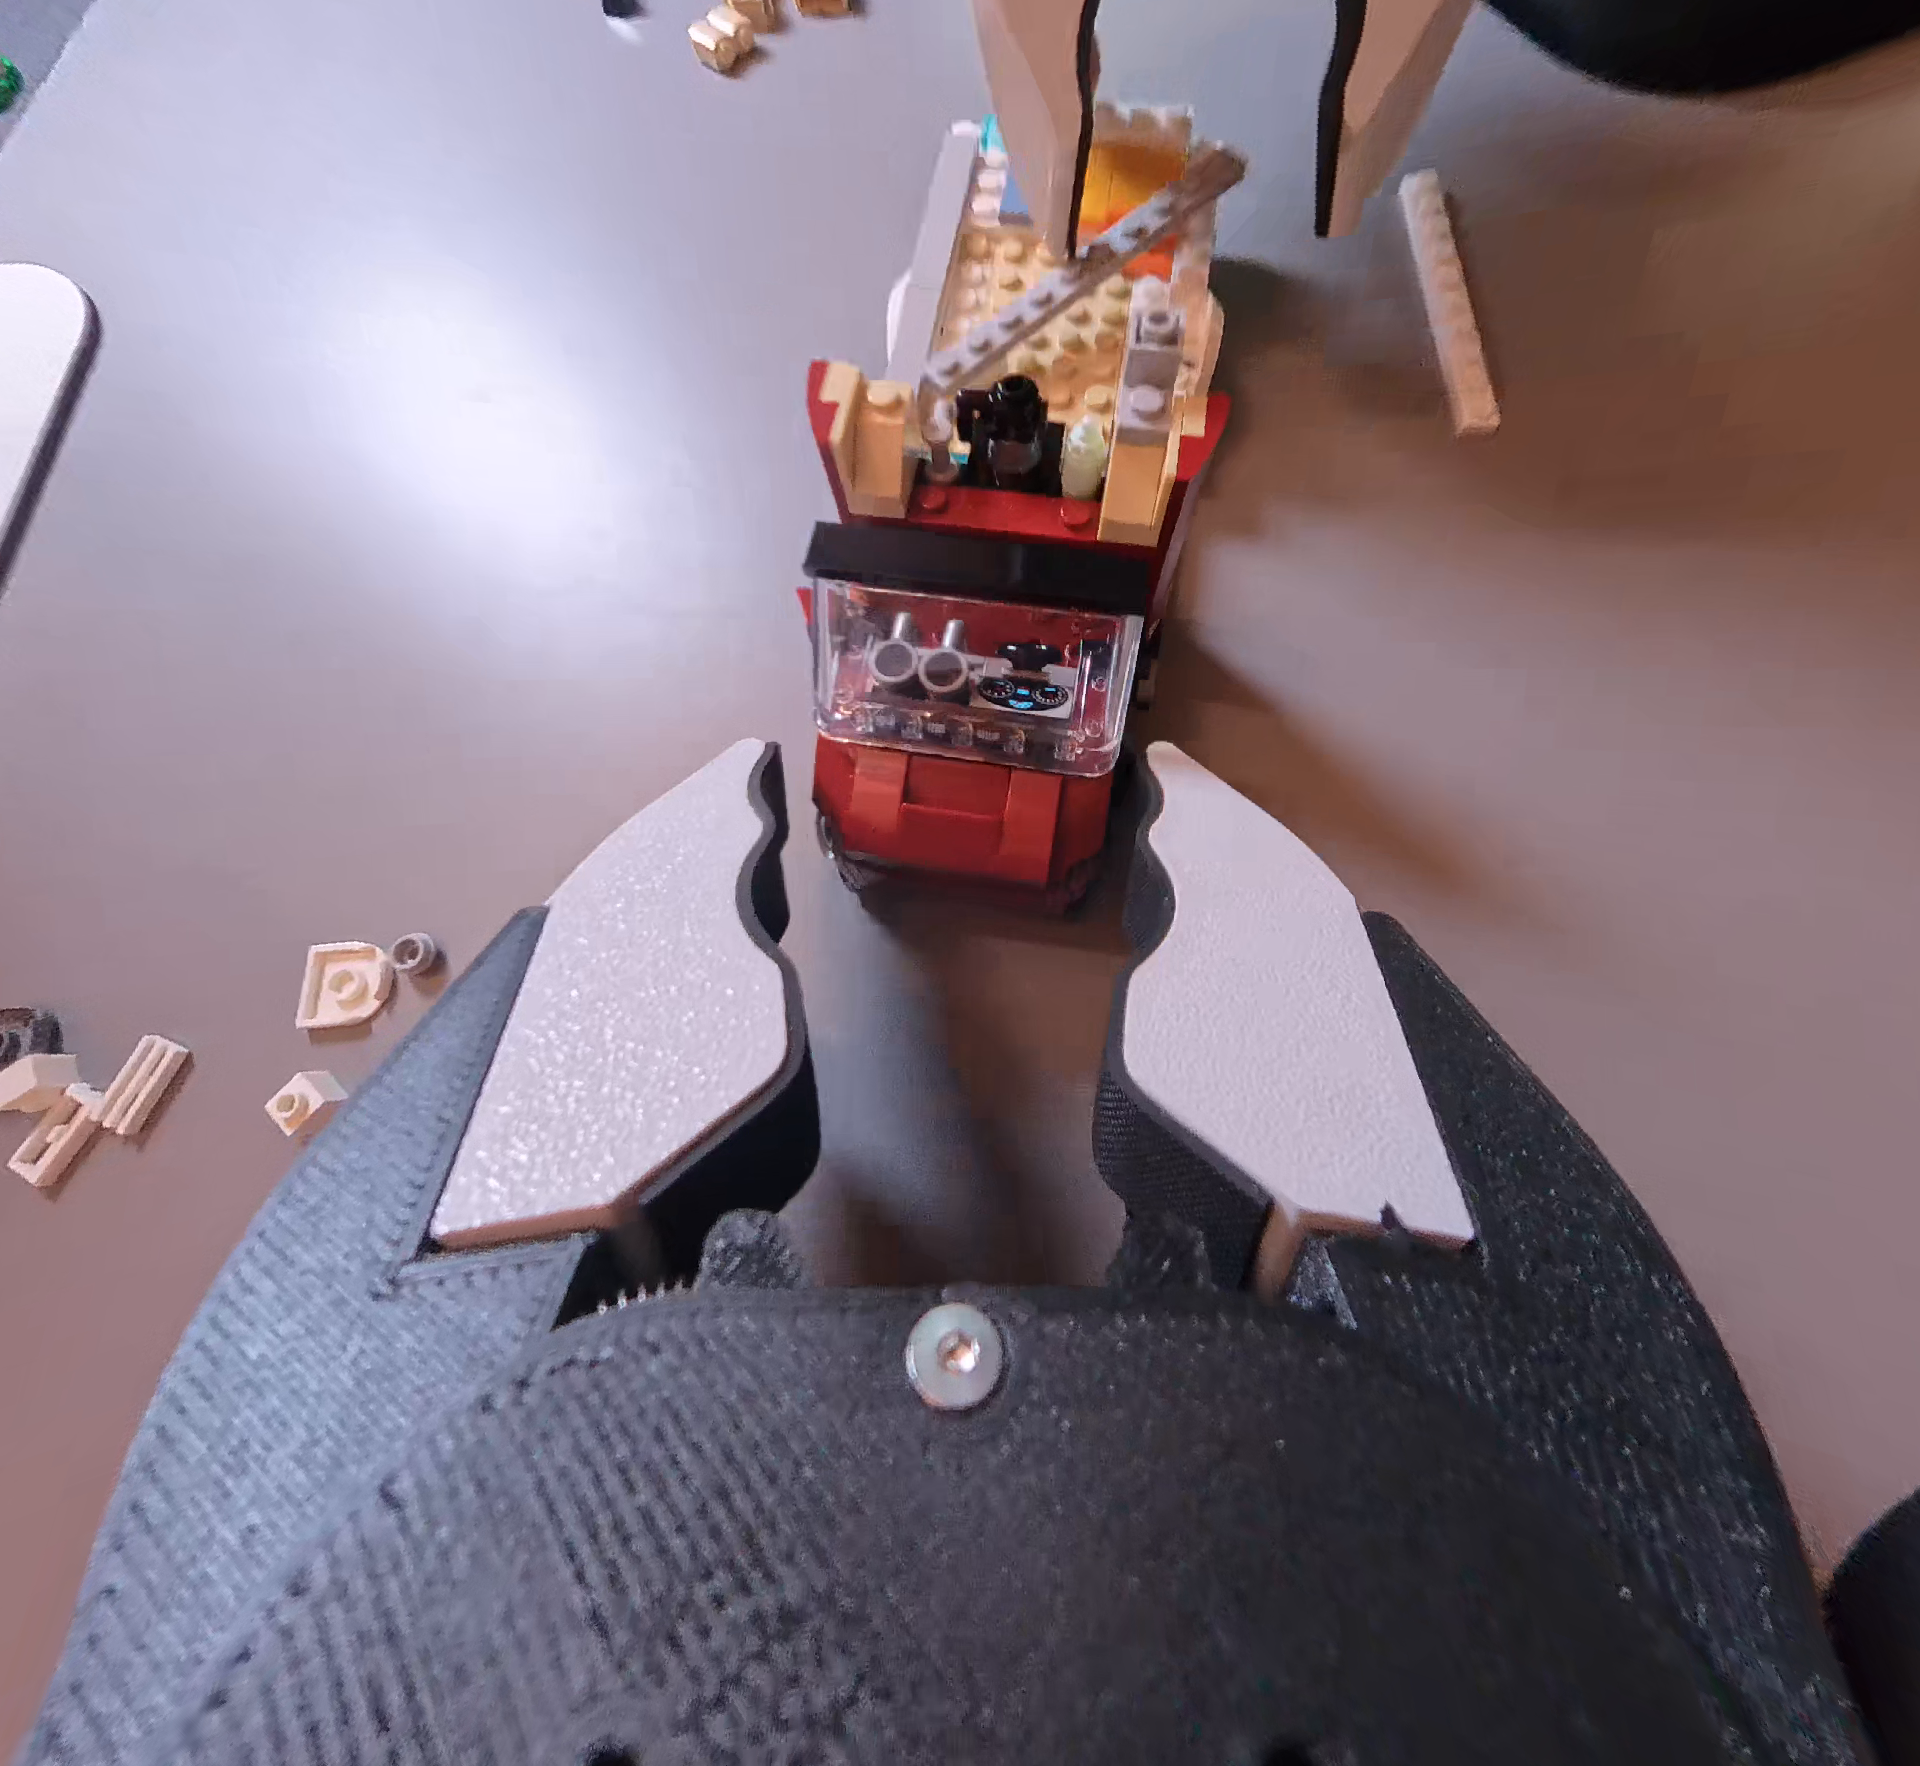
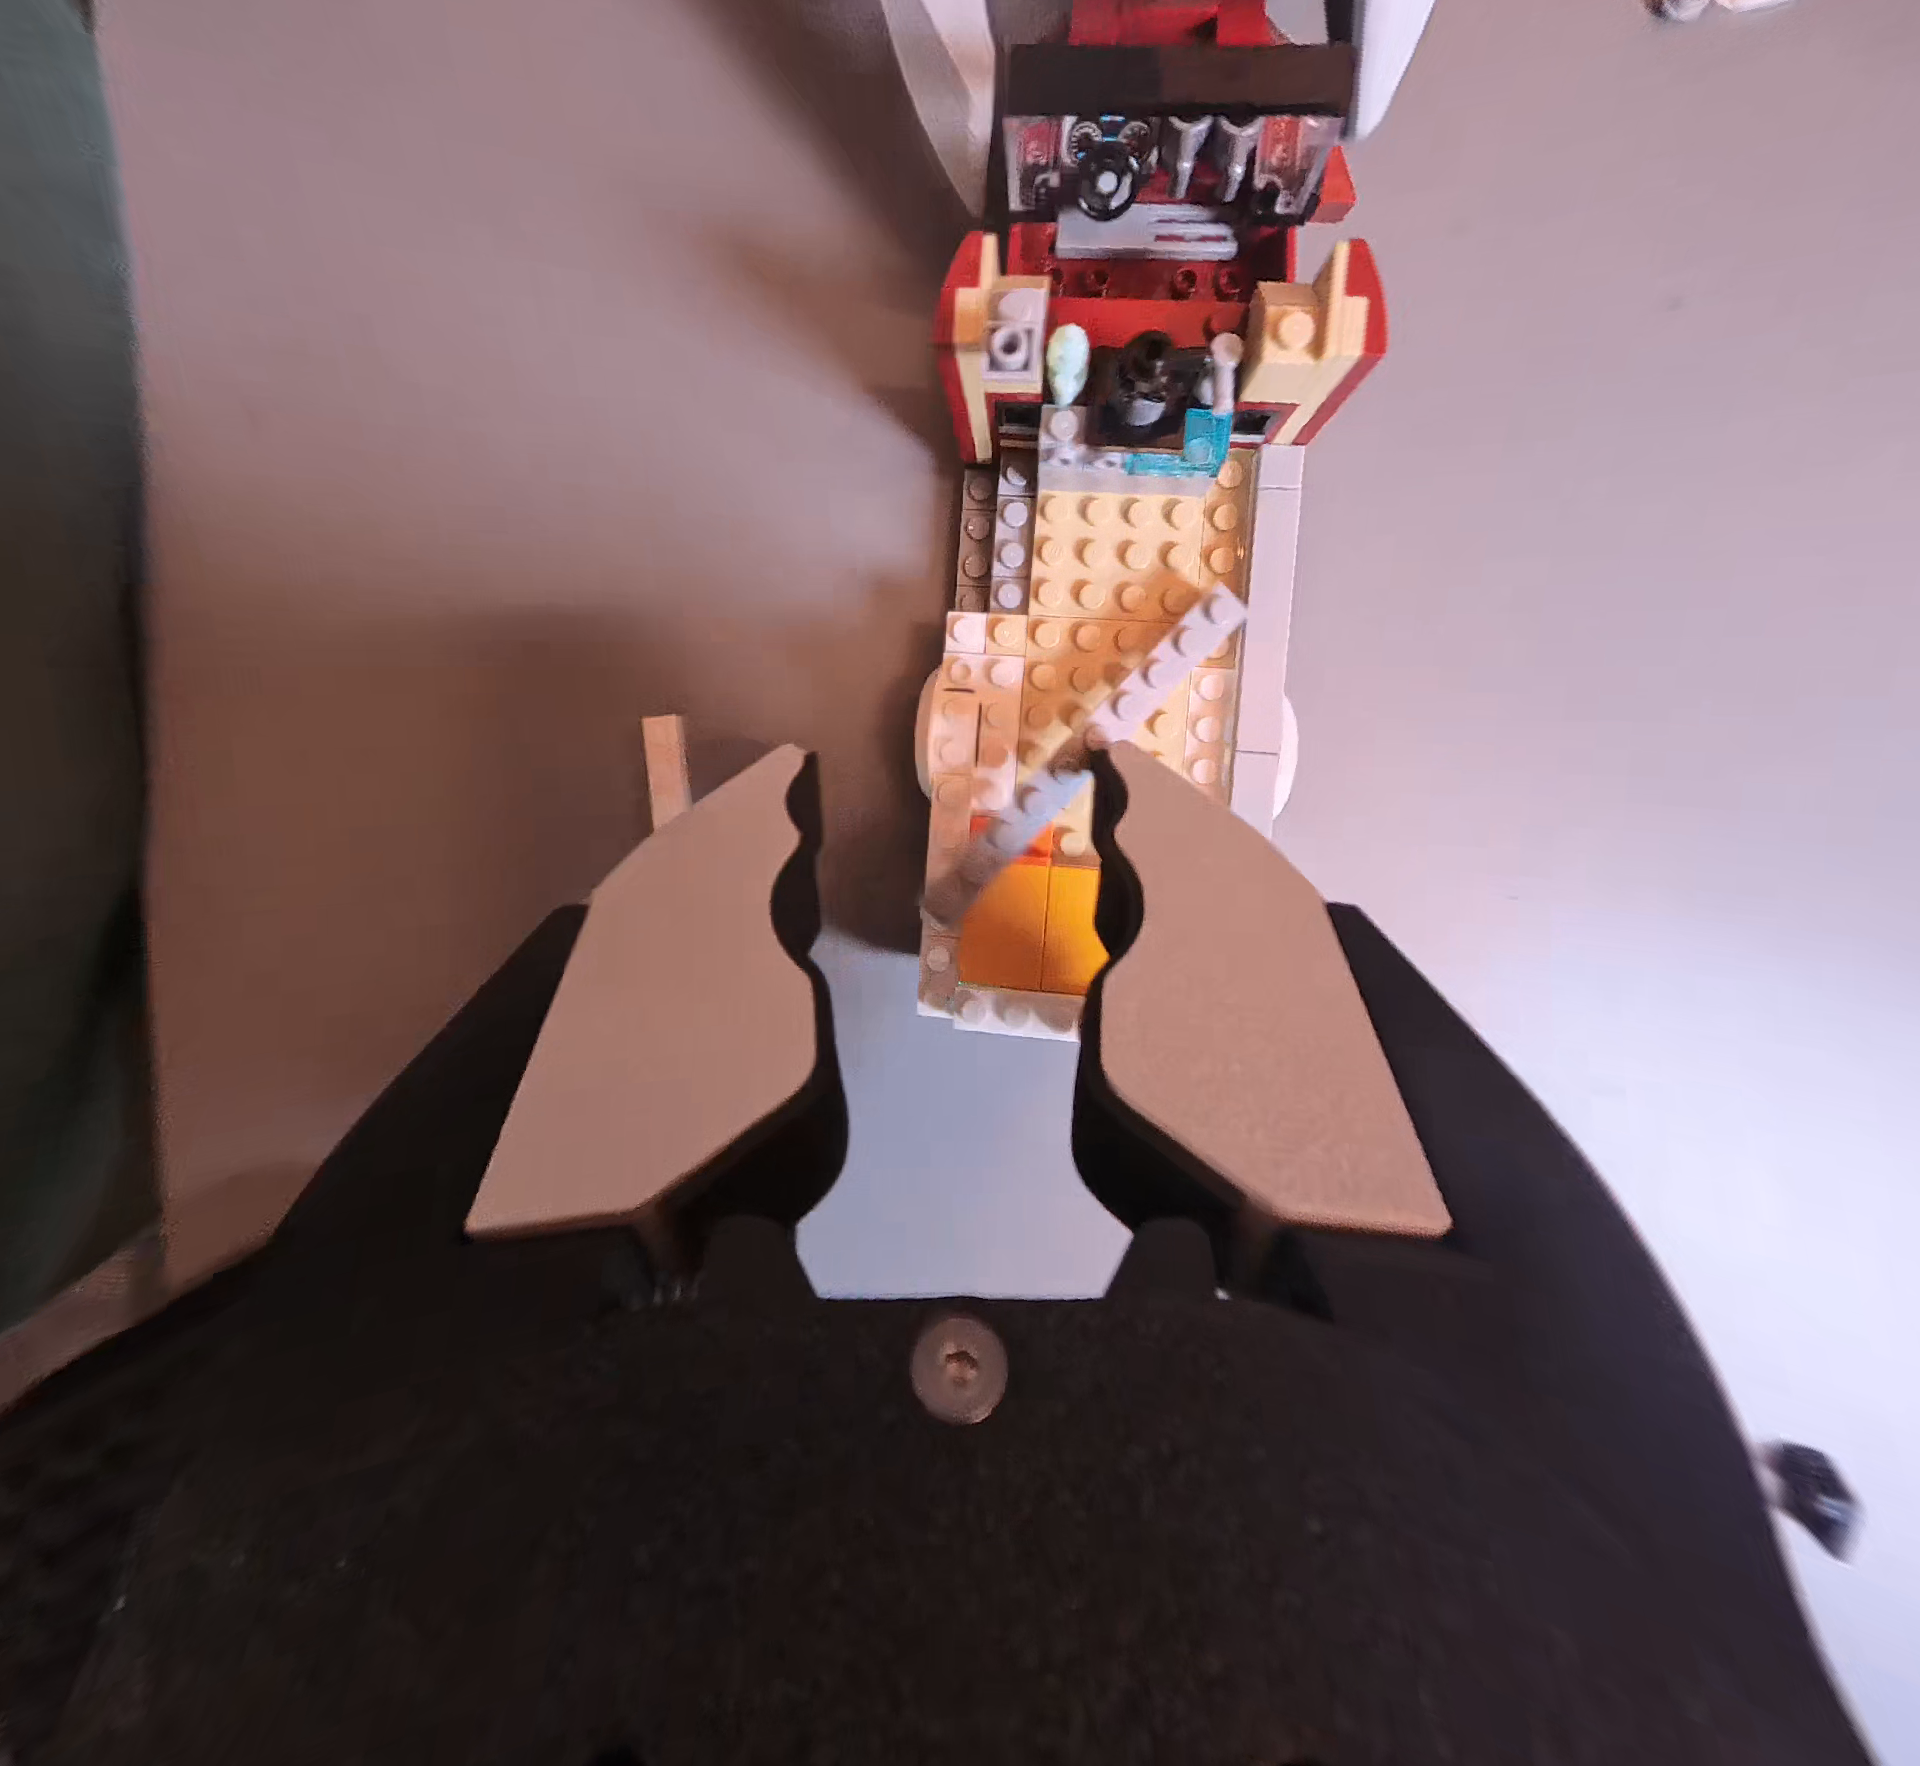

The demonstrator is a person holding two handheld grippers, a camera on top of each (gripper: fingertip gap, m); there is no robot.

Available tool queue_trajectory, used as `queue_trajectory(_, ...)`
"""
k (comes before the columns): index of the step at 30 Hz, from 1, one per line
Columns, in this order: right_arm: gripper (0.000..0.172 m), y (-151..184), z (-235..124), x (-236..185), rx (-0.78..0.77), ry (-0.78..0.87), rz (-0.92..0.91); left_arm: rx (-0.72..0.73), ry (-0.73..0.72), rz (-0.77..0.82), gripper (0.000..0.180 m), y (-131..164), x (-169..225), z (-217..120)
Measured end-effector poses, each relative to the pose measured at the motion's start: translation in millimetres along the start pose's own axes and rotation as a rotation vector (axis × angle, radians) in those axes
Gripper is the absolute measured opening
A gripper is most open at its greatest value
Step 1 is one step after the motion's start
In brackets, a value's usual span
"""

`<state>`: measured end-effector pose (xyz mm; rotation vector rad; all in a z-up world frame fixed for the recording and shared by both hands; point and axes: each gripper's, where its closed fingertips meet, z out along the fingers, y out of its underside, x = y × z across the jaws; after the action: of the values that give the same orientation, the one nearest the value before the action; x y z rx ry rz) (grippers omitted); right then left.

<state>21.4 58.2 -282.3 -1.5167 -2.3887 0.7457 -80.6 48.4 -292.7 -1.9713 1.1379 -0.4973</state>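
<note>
Brick-built toy truck (image 1: 987, 677) stands on its wheels on the grey bench (image 1: 416, 469), lengthwise between the two grippers. Left gripper (image 1: 961, 812): jaws apart, straddling the red nose of the cab below the clear windscreen; a sliver of bench shows between the left pad and the bodywork, the other pad sits very close to the side, and I cannot tell whether it touches. Nothing clamped. Right gripper (image 2: 951, 812): jaws apart, over the rear of the open tan studded bed; one fingertip is at or just touching a long grey studded strip (image 2: 1132, 698) that lies diagonally and loose-looking across the bed, tilted, not pressed down. A similar tan strip (image 1: 1449, 303) lies on the bench beside the truck, and small cream pieces (image 1: 343, 984) are scattered well apart. Handling judgement: light, rigid plastic, smooth and somewhat slippery; a stud-fit assembly, so likely to shed parts under twisting or a hard squeeze. The windscreen and small cab fittings look fragile. Best hold is probably across the solid lower body at cab or bed sides, low down. The grey strip is thin, so pinch it by its long edges.
</note>
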Motion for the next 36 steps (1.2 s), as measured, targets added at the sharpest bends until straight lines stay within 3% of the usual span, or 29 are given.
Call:
queue_trajectory(1, 0.054, -1.0, -0.4, 0.6, 0.017, -0.027, 0.040, 0.015, -0.001, -0.013, 0.064, -2.0, -1.6, -3.1)
queue_trajectory(5, 0.062, -15.3, -10.0, 3.0, 0.159, -0.123, 0.179, 0.033, -0.017, -0.015, 0.063, -4.7, -6.3, -12.6)
queue_trajectory(12, 0.051, -47.6, -47.9, 4.2, 0.520, -0.331, 0.377, 0.148, -0.035, -0.034, 0.057, -26.0, -11.3, -29.7)
queue_trajectory(19, 0.048, -60.6, -71.2, 6.0, 0.697, -0.476, 0.455, 0.164, -0.084, 0.042, 0.051, -41.3, -7.6, -26.9)
queue_trajectory(23, 0.038, -68.5, -85.0, 0.7, 0.782, -0.540, 0.445, 0.194, -0.098, 0.054, 0.046, -49.1, -5.3, -29.4)
queue_trajectory(30, 0.000, -78.7, -99.4, -9.4, 0.895, -0.574, 0.385, 0.220, -0.118, 0.082, 0.040, -56.5, -0.4, -32.4)
queue_trajectory(36, 0.000, -84.4, -108.9, -14.6, 0.963, -0.571, 0.329, 0.227, -0.123, 0.083, 0.038, -57.0, 0.7, -34.0)
